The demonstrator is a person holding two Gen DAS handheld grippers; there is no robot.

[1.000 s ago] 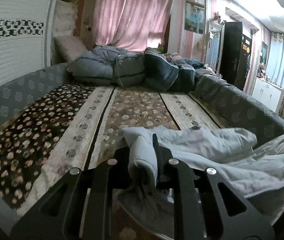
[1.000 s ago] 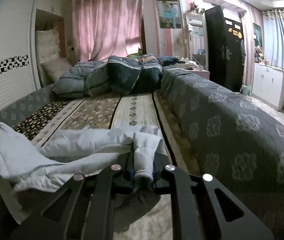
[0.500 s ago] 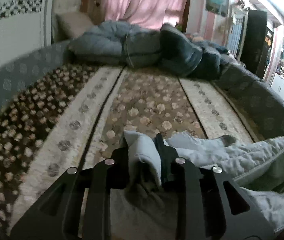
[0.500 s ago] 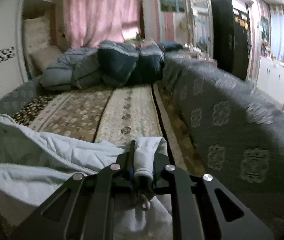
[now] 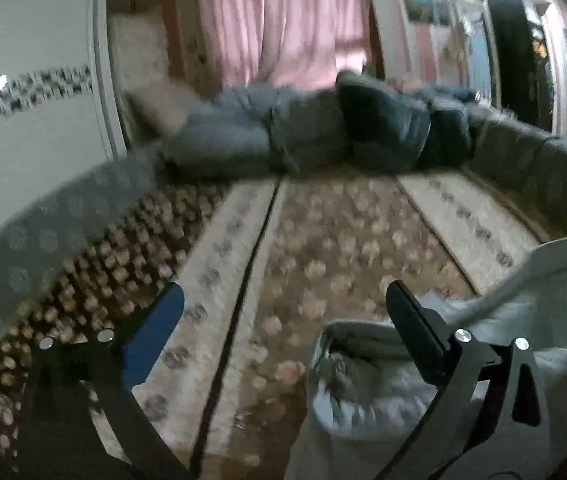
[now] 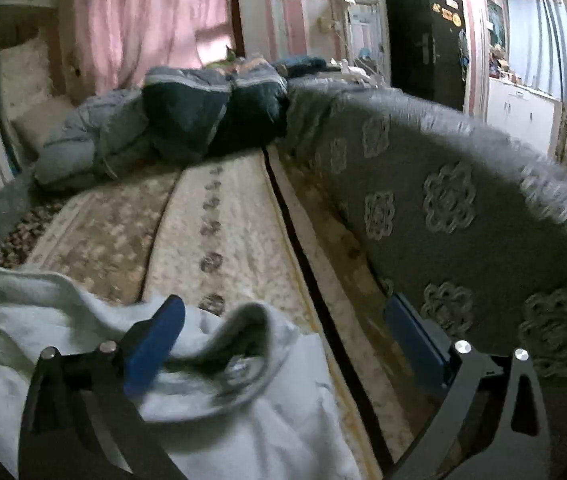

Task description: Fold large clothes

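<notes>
in the left wrist view the left gripper [image 5: 283,312] has just been opening and now stands with its jaws wide apart, nothing pressed between them; half a second ago they were pinched on a cuff of the pale grey garment [image 5: 367,376], and that cuff now lies loose on the bed cover [image 5: 323,248], below the gap and just beside the right-hand finger [image 5: 411,328]. the rest of the garment bunches off to the right edge of the picture. in my judgement this is a release at the end of one fold, so the carried edge has been laid down and the next grasp has yet to be chosen. the cover is striped in brown and cream with a flower print, a heap of blue-grey quilts [image 5: 323,128] sits at the far end, and a pink curtain [image 5: 279,20] hangs behind it; the picture is blurred. in the right wrist view the right gripper [image 6: 283,312] has likewise just been opening and is spread wide, the other cuff [image 6: 243,344] freed and curling on the cloth between the fingers, touching neither pad as far as i can tell. a grey patterned blanket [image 6: 447,200] rises on the right, with a dark wardrobe [image 6: 423,28] and blue curtains [image 6: 555,32] beyond.
</notes>
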